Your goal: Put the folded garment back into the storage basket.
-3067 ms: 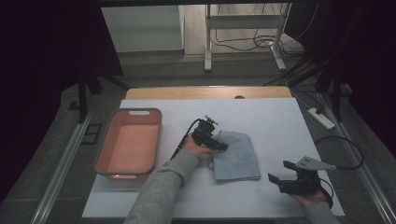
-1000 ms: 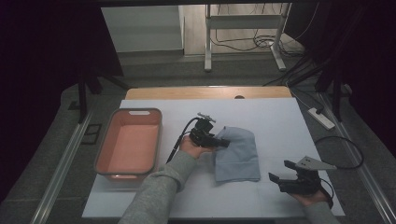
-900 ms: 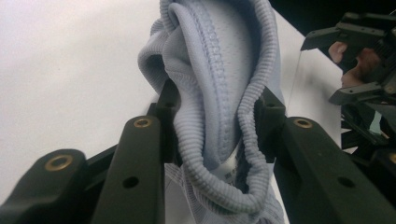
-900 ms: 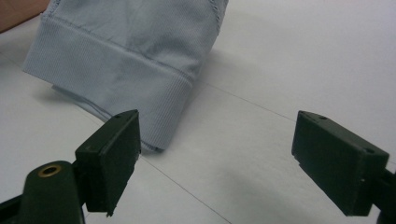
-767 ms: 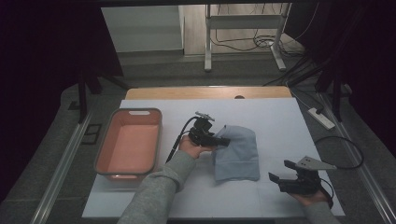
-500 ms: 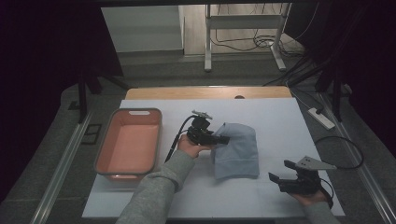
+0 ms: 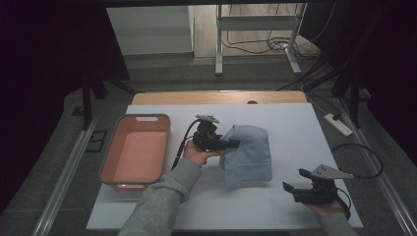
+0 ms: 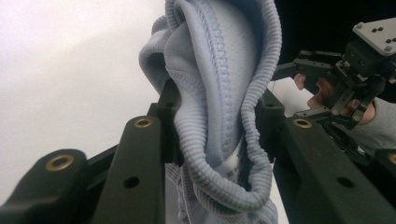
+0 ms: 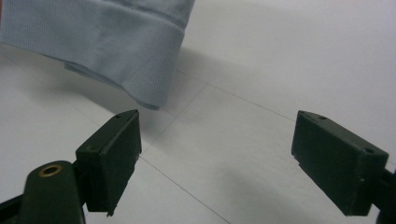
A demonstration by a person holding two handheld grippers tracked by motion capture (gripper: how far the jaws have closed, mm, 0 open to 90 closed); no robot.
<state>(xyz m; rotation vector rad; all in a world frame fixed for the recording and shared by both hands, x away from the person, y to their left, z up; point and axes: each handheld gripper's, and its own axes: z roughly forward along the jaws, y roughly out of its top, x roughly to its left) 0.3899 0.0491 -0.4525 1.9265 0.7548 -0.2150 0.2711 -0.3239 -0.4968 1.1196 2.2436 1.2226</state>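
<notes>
A: The left claw (image 7: pixel 231 144) is clamped on the ribbed hem of the pale blue garment (image 7: pixel 248 153); in the left gripper view the bunched cloth (image 8: pixel 219 93) fills the gap between the two black jaws. Compared with three seconds ago, the garment no longer lies flat on the desk (image 7: pixel 295 128): its near-left edge is lifted and the cloth stands up in a soft hump.

B: And the right claw (image 7: pixel 290 189)?

A: Wide open, holding nothing, parked at the near right corner of the desk, where it was before. In its own view the jaws frame bare white surface, with the garment's hem (image 9: pixel 140 79) hanging just beyond them.

B: What does the lift mean for the work?

A: I judge the garment is secured and coming off the surface, most likely to be folded over or carried to the pink tub (image 7: pixel 135 152) on the left. The far part looks to rest on the desk still, so the lift is only partial.

B: Count, please.

A: One garment, one tub with nothing in it, two claws, one desk. A white power strip (image 7: pixel 337 124) lies on the floor past the right edge.
</notes>
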